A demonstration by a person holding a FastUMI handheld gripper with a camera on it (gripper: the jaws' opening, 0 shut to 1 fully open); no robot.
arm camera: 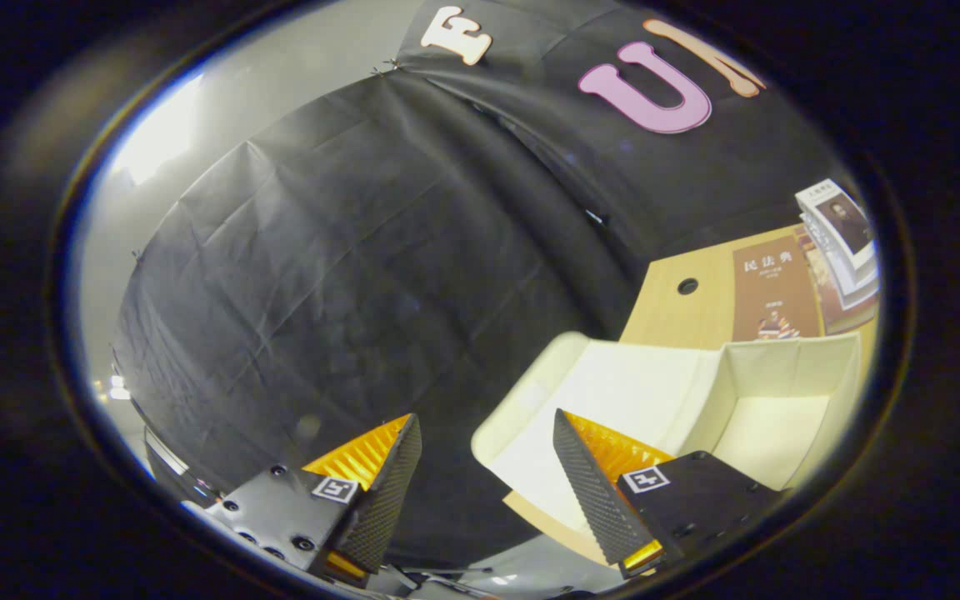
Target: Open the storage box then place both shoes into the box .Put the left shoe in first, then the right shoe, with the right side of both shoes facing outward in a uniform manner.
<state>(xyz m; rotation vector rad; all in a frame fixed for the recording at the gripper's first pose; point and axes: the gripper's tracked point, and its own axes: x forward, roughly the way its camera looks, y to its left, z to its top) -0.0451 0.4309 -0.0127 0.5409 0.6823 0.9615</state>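
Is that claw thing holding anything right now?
No. The gripper is open, with nothing between its fingers; the open box sits just beyond them on the table.

Tool (487,446) gapes on air (storage box (772,417) interior unobstructed beside it).

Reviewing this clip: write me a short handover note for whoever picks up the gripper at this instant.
Gripper: open, fingers apart, holding nothing, aimed at the booth's black cloth wall.
Storage box: white, on the wooden table, just beyond the right finger; its lid is folded open and the inside looks empty.
Books lie on the table behind the box.
Done: box opened.
Left: put in the left shoe, then the right, right sides facing outward.
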